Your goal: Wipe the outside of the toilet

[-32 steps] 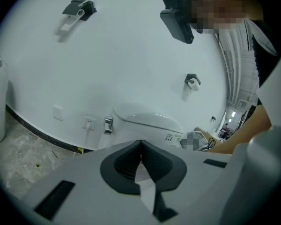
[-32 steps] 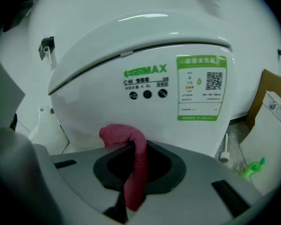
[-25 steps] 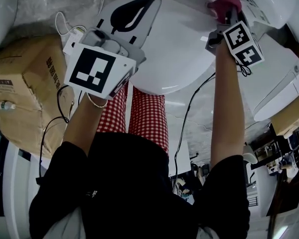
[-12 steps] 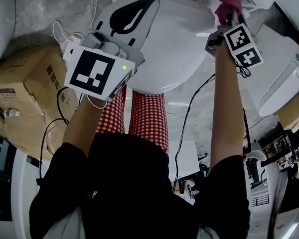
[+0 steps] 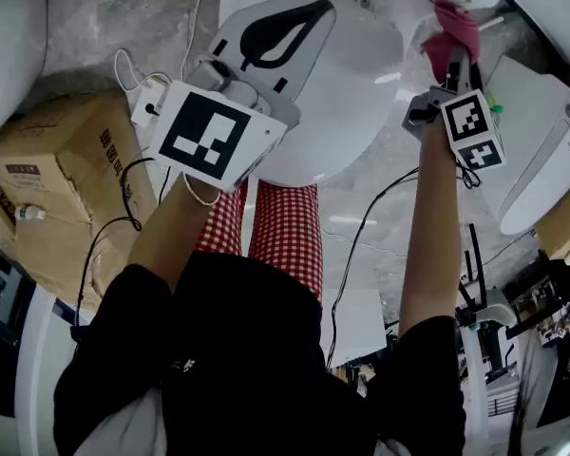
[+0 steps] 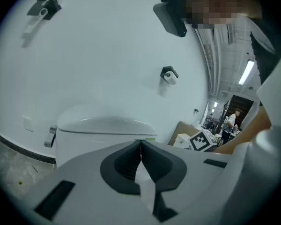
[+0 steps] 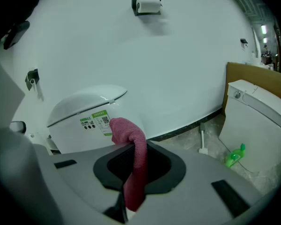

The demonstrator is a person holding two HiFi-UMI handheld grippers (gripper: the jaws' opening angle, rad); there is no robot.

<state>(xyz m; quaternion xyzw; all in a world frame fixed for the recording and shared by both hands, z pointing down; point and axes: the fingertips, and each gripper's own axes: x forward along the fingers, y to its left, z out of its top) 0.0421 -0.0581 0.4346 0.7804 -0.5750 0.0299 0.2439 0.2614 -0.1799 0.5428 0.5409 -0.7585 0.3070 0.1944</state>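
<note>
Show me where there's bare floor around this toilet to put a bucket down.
The marble floor lies mostly bare between the cardboard box and the toilet. Another patch lies in front of the toilet, beside the checked trousers, crossed by a black cable. Crowded: the gap toward the second toilet holds a green bottle.

Left: cardboard box (image 5: pixel 52 174) stood near toilet (image 5: pixel 347 74); right: second toilet (image 5: pixel 541 150) and green bottle (image 7: pixel 235 155) narrowed the open floor (image 5: pixel 356 212).

The right gripper (image 5: pixel 453 63) holds a pink cloth (image 5: pixel 451 28) at its jaw tips beside the white toilet (image 5: pixel 361 84), whose lid lies under the left gripper (image 5: pixel 299 22) jaws.
</note>
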